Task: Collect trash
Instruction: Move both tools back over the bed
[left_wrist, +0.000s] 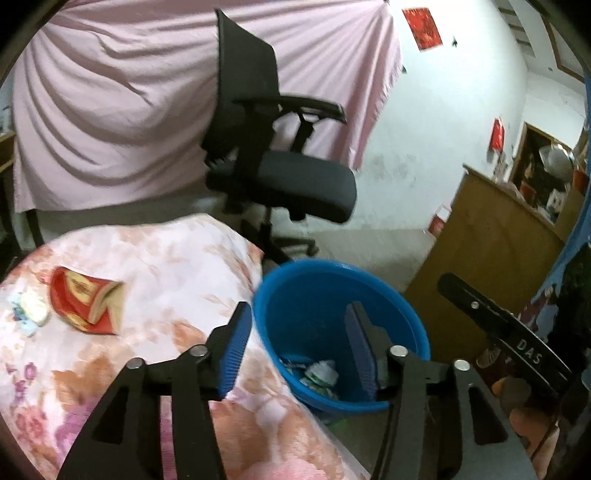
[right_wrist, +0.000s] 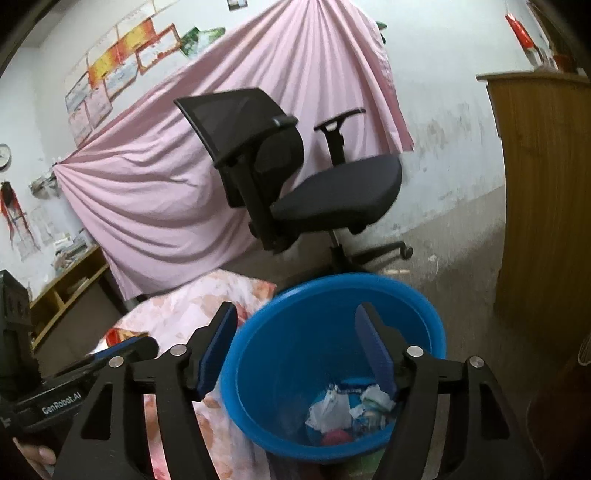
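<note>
A blue plastic bin (left_wrist: 402, 314) stands on the floor beside a table with a floral cloth (left_wrist: 155, 258); crumpled paper and wrappers (right_wrist: 343, 410) lie in its bottom. A red and gold packet (left_wrist: 86, 301) and a small pale wrapper (left_wrist: 29, 308) lie on the cloth at the left. My left gripper (left_wrist: 295, 350) is open and empty, straddling the bin's near-left rim. My right gripper (right_wrist: 299, 350) is open and empty above the bin's mouth (right_wrist: 424, 314). The left gripper's body (right_wrist: 55, 398) shows at the lower left of the right wrist view.
A black office chair (left_wrist: 280, 155) stands behind the bin in front of a hung pink sheet (left_wrist: 110, 92). A wooden cabinet (right_wrist: 546, 203) stands to the right. A low wooden shelf (right_wrist: 66, 288) is at the left wall.
</note>
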